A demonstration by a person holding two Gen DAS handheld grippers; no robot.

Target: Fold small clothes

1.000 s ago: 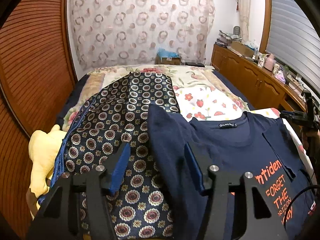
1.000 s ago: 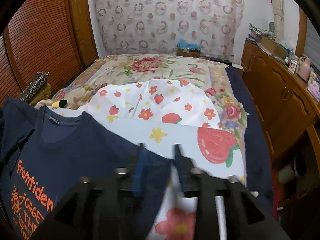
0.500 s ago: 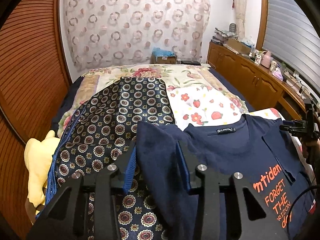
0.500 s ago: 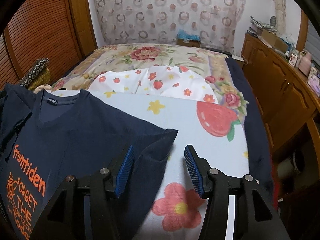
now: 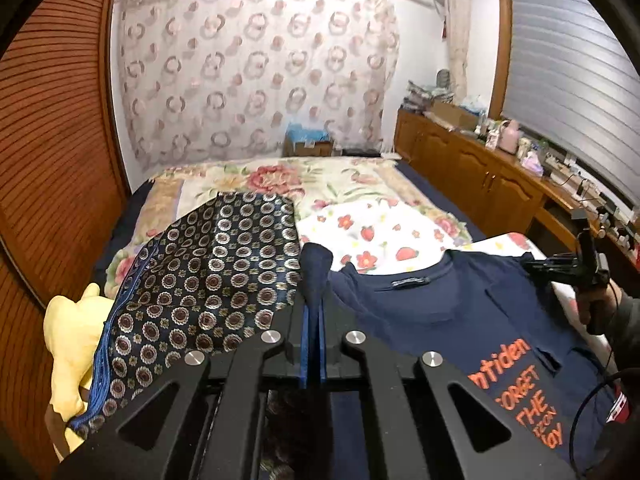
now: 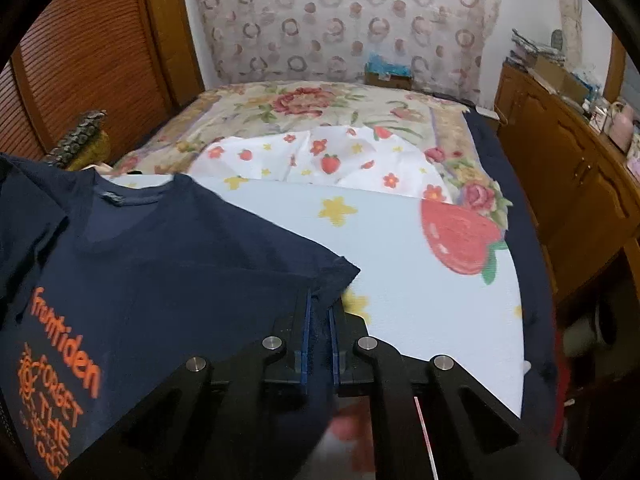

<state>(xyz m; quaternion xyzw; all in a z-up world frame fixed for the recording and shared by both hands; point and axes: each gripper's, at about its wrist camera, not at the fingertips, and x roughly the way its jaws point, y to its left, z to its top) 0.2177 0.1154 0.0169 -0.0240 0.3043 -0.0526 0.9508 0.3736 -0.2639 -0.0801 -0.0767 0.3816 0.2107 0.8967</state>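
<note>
— Sleeves first: where does the navy T-shirt (image 6: 168, 280) lie from each gripper?

— It lies flat, print up, on the pale strawberry sheet (image 6: 400, 240), spread between the two. From the left gripper (image 5: 313, 320) the body runs off to the right; from the right gripper (image 6: 319, 320) it runs off to the left.

— And are the tools holding anything?

— Both are. The left gripper's blue pads are pressed together on the left sleeve (image 5: 316, 268), which stands up in a bunched ridge just ahead of the fingertips. The right gripper is clamped on the right sleeve (image 6: 332, 276), its corner poking out just ahead and right of the jaws.

— Which way does the long axis run?

— Collar (image 5: 412, 280) away from both grippers, hem towards them, so the length runs roughly along the fingers.

— So the next move?

— My guess: each sleeve gets carried inward across the chest, left gripper moving right, right gripper moving left. Each is already on its own side; neither need cross.

— Anything in the way?

— The patterned dark cloth (image 5: 208, 272) lies just left of the left gripper, touching the pinched sleeve's side, and could snag.
</note>
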